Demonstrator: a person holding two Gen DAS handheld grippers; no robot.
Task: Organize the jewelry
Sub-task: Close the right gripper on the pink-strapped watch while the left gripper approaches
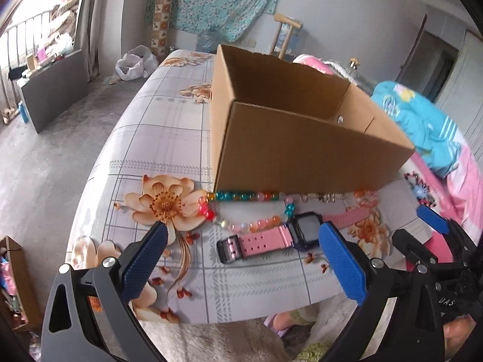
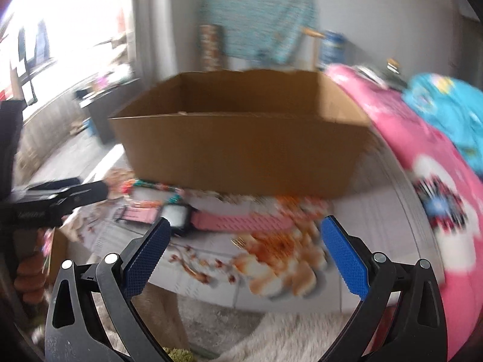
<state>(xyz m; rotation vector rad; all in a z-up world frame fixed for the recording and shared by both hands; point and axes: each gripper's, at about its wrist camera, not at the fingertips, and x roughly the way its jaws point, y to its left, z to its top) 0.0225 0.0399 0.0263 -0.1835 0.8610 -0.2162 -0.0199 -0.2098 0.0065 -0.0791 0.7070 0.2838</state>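
Both tongs wide open, empty, above a floral bed sheet (image 1: 169,138).

Pink watch (image 1: 271,238) flat on the sheet just in front of an open cardboard box (image 1: 295,157); bead string (image 1: 247,208) between watch and box, touching the box's base. Left tongs (image 1: 243,235) over the watch's buckle end; right tongs (image 2: 246,226) over its strap, blurred.

Both wrist cameras look forward along their open jaws, close above the near edge of the bed (image 1: 169,138). The left view faces the cardboard box (image 1: 302,157) corner-on; the blurred right view faces its long side squarely. Both share the box and the pink watch (image 1: 271,241).
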